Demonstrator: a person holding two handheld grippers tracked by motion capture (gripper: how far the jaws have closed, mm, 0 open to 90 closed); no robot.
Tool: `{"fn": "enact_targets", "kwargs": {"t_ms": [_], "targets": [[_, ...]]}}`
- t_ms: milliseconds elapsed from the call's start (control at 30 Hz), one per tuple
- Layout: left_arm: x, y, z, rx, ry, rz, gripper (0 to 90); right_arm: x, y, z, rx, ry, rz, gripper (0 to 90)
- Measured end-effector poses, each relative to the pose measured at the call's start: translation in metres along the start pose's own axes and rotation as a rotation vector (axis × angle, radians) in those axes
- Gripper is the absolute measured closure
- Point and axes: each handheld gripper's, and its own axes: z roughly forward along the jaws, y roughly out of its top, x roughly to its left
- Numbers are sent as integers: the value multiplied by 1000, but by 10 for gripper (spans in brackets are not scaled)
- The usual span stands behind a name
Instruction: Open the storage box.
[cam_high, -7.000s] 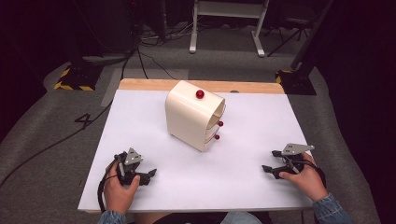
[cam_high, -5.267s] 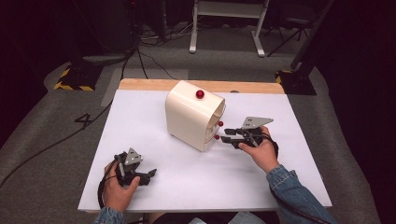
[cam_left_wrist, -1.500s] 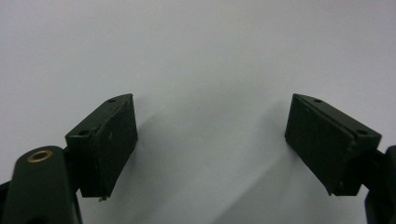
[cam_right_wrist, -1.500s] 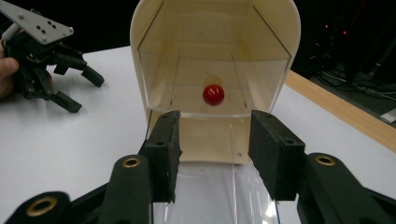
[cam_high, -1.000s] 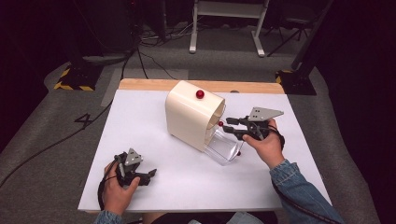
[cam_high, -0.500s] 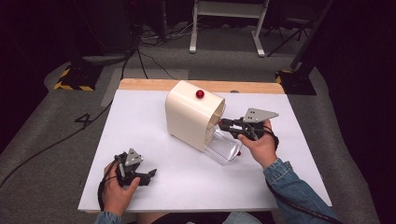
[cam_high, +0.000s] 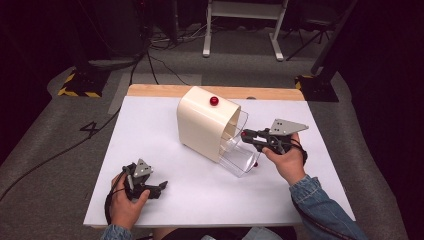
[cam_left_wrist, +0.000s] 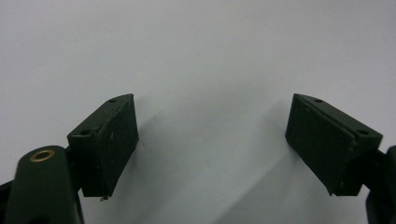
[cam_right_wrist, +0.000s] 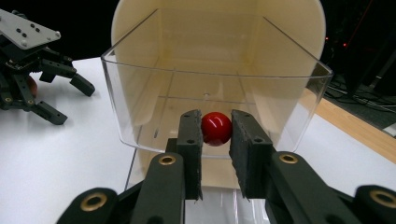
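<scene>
A cream cabinet (cam_high: 205, 122) with a red knob on top (cam_high: 214, 101) stands mid-table, its open face toward the right. My right gripper (cam_high: 246, 135) (cam_right_wrist: 215, 135) is shut on the red knob (cam_right_wrist: 216, 128) of a clear upper drawer (cam_right_wrist: 215, 88), which sticks out a little. Below it a second clear drawer (cam_high: 239, 157) is pulled far out, and its red knob (cam_high: 255, 163) is free. My left gripper (cam_high: 159, 189) (cam_left_wrist: 210, 140) rests open on the white table near the front left, with nothing between its pads; it also shows far off in the right gripper view (cam_right_wrist: 70, 101).
The white table top (cam_high: 150, 130) has a wooden strip (cam_high: 165, 91) along its far edge. Grey floor with cables and a yellow-black striped base (cam_high: 75, 85) lies beyond. A person's right sleeve (cam_high: 320, 210) comes in over the front right corner.
My right hand came from the front right to the cabinet, the lower drawer came out, and in the last second the jaws closed on the upper drawer's knob. The left hand stayed put.
</scene>
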Motion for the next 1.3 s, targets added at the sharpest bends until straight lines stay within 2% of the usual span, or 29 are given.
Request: {"fn": "enact_targets", "kwargs": {"t_ms": [133, 533, 867, 967, 1300], "targets": [[0, 0, 0, 0, -4, -7, 173, 3, -2, -15, -3, -11, 4, 744], [0, 0, 0, -1, -10, -15, 172, 3, -15, -41, -2, -25, 29, 743], [0, 0, 0, -1, -9, -13, 172, 1, -26, -44, 22, -13, 58, 737], [1, 0, 0, -1, -7, -9, 172, 1, -28, -43, 37, -22, 67, 647], [0, 0, 0, -1, -6, -6, 173, 0, -35, -46, 60, -39, 73, 521]]}}
